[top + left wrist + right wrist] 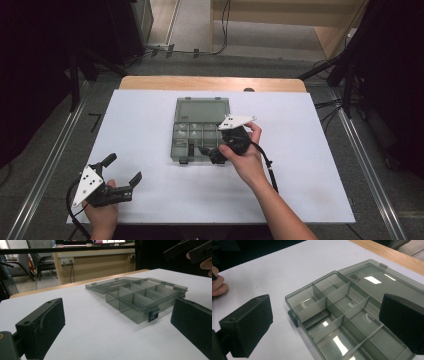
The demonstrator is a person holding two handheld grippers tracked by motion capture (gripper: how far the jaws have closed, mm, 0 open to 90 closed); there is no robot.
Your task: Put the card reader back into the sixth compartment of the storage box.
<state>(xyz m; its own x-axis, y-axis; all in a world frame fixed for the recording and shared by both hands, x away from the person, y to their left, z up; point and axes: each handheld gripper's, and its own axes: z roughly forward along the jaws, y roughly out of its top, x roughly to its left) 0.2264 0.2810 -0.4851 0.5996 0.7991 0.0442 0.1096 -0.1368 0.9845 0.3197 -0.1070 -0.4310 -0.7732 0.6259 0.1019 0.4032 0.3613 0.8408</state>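
High view: the box (pixel 200 131) sits mid-table on the white sheet (pixel 150 120), lid (pixel 202 110) flat open behind the tray.
Box: smoky clear plastic, tray split by dividers, every compartment I can see looks empty.
Right gripper (pixel 212 154): right at the box's near right corner, low over the front compartments, jaws spread wide with nothing between them.
Right gripper view: both black jaws frame the tray, one off its front corner over bare sheet, the other over the tray near the hinge; the front latch (pixel 293 318) sits between them.
Left gripper (pixel 122 172): well apart from the box, down by the near left edge of the table, jaws open and empty.
Left gripper view: the box lies ahead on the sheet, latch (pixel 153 314) facing this way.
Risk one: the box looks light and sits loose on a smooth sheet, so a sideways nudge from a jaw would likely slide or spin it rather than move any part.
Risk two: closing on a thin divider or the tray wall off-centre could tip the tray up on one edge.
Risk three: with the left gripper so far off, nothing steadies the box.
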